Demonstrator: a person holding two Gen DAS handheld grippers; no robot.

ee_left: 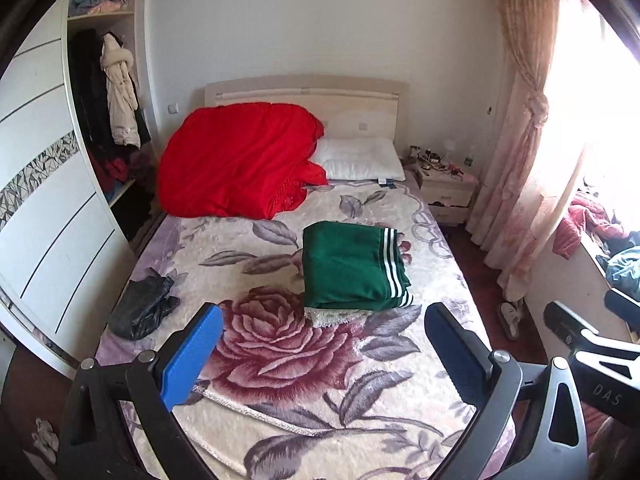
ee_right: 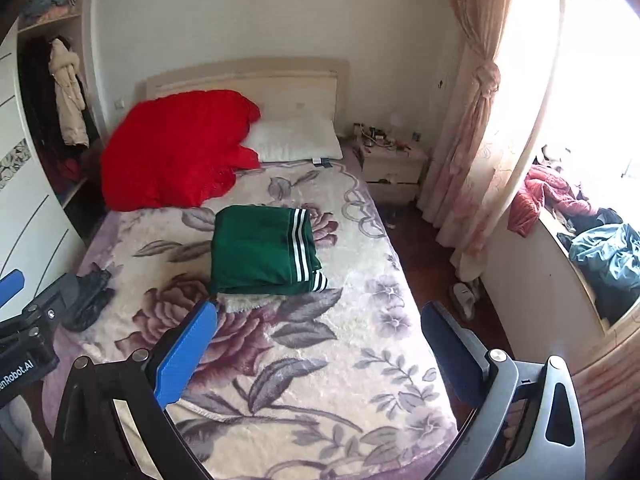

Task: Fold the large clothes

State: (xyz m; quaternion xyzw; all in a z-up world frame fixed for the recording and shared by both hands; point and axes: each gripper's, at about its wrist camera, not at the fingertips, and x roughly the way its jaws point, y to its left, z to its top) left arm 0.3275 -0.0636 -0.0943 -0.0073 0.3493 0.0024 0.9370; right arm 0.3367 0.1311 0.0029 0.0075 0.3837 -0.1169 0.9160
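Folded green garment (ee_left: 352, 266) flat mid-bed (ee_left: 280, 360), atop a white fleecy layer (ee_left: 336, 316). Left gripper (ee_left: 324, 356) and right gripper (ee_right: 320, 356) wide open, empty, above the near end.

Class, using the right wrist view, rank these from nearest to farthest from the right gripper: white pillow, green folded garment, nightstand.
1. Green folded garment, mid-bed, straight ahead of the right gripper.
2. White pillow, at the headboard.
3. Nightstand, beside the bed, right of the pillow; close to the pillow's rank.
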